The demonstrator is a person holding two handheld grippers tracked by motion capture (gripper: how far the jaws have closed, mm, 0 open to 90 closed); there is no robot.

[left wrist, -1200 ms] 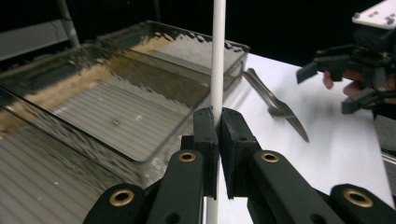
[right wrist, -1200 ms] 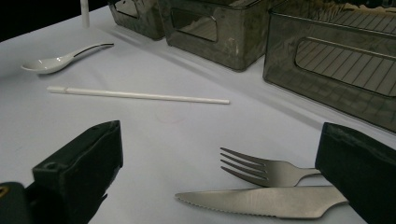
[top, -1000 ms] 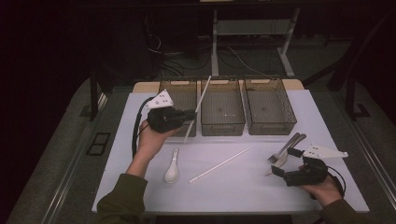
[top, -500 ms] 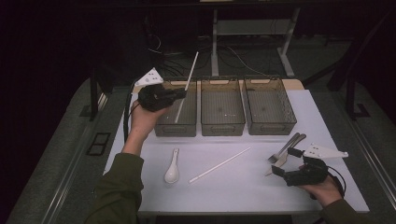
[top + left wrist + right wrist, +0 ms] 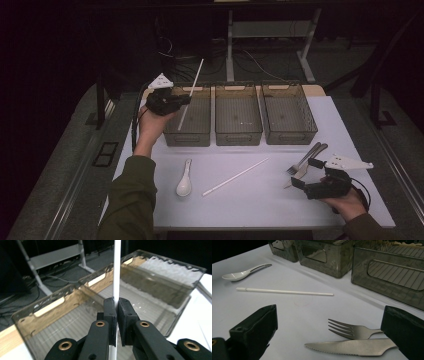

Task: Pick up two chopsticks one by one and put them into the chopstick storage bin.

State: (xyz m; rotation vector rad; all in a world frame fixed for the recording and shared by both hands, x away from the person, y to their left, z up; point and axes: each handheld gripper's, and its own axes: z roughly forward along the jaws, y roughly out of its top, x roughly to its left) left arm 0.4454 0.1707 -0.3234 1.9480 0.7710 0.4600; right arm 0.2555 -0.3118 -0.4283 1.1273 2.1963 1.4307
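Left gripper (image 5: 184, 100) now lower, white stick (image 5: 191, 91) over left bin (image 5: 188, 136)

You work at a white-topped table (image 5: 260, 200) in a dark room; beyond it a white metal desk frame (image 5: 270, 30) stands over tangled black cables (image 5: 250, 60) (floor grey, dimly lit).

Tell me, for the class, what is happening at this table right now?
A person is sorting tableware into bins. The left gripper is shut on a white stick, holding it tilted above the leftmost bin. The right gripper rests open on the table beside a fork and a knife. A second white stick and a white spoon lie on the white table. The other two bins look empty.
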